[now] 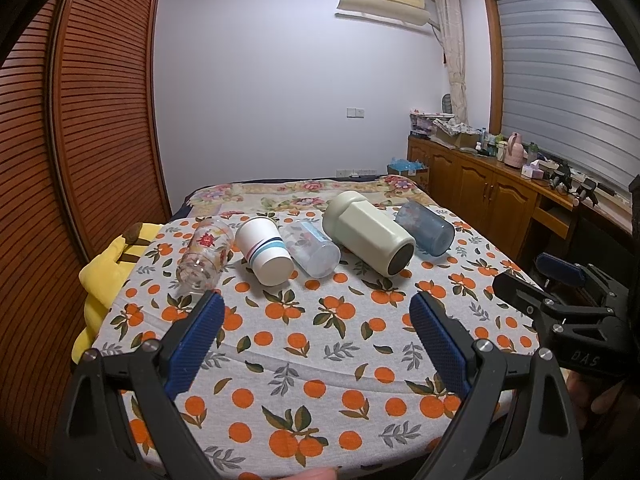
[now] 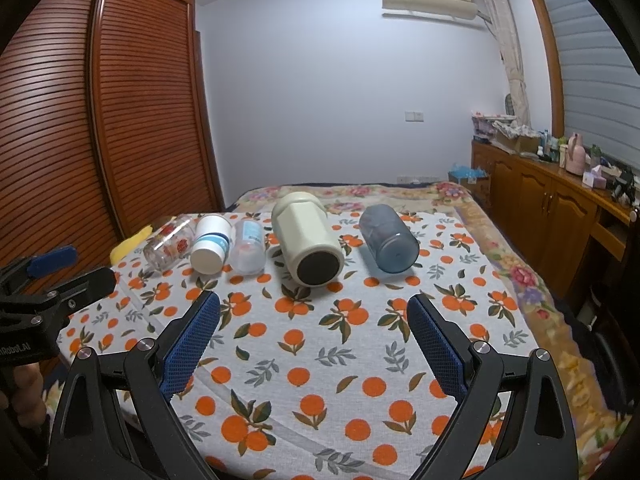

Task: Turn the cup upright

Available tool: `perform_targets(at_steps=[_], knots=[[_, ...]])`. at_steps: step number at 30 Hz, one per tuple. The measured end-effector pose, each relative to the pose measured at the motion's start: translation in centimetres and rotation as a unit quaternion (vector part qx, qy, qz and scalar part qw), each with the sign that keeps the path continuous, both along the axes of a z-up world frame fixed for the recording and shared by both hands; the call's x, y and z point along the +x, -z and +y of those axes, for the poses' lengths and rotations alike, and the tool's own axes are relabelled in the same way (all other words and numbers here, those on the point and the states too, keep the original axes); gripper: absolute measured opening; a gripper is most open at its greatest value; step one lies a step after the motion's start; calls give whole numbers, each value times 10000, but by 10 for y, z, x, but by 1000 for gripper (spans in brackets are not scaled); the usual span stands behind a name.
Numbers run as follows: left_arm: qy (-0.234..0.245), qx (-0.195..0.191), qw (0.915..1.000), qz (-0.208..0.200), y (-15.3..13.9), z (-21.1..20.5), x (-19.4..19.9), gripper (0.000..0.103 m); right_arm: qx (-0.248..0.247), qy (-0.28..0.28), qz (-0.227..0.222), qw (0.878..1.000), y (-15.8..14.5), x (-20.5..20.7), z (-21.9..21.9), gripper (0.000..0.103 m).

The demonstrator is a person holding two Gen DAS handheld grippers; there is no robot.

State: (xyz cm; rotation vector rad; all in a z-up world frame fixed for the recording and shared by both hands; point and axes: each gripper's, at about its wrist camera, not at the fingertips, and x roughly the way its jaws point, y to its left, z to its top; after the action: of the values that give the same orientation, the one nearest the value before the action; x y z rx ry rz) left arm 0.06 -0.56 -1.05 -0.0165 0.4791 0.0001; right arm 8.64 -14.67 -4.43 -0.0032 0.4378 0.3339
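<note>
Several cups lie on their sides in a row on the orange-print cloth (image 1: 312, 344): a clear glass with red print (image 1: 204, 254), a white paper cup with stripes (image 1: 266, 250), a clear floral plastic cup (image 1: 310, 248), a large cream flask (image 1: 368, 232) and a blue translucent cup (image 1: 426, 230). In the right wrist view they show as glass (image 2: 170, 246), paper cup (image 2: 212, 246), plastic cup (image 2: 248, 246), flask (image 2: 308, 244) and blue cup (image 2: 388, 238). My left gripper (image 1: 316, 312) and right gripper (image 2: 314, 310) are both open and empty, hovering short of the cups.
A yellow plush (image 1: 108, 264) lies at the cloth's left edge. A louvred wardrobe (image 1: 80, 120) stands on the left, a wooden cabinet (image 1: 500, 188) with clutter on the right. The floral bedspread (image 2: 516, 264) extends beyond the cloth. The right gripper shows at the left view's edge (image 1: 560, 296).
</note>
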Motion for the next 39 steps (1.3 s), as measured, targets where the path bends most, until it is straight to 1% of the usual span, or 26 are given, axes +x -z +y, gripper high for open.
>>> perform_targets(at_steps=[20,39], knots=[[10,-21,10000,9,-4,-1,-2,95,-10,-4,-4,10000,0,0,0,96],[7,-55,10000,76,2,0,-3,95,30,13,70,10000,5,2,-2,96]])
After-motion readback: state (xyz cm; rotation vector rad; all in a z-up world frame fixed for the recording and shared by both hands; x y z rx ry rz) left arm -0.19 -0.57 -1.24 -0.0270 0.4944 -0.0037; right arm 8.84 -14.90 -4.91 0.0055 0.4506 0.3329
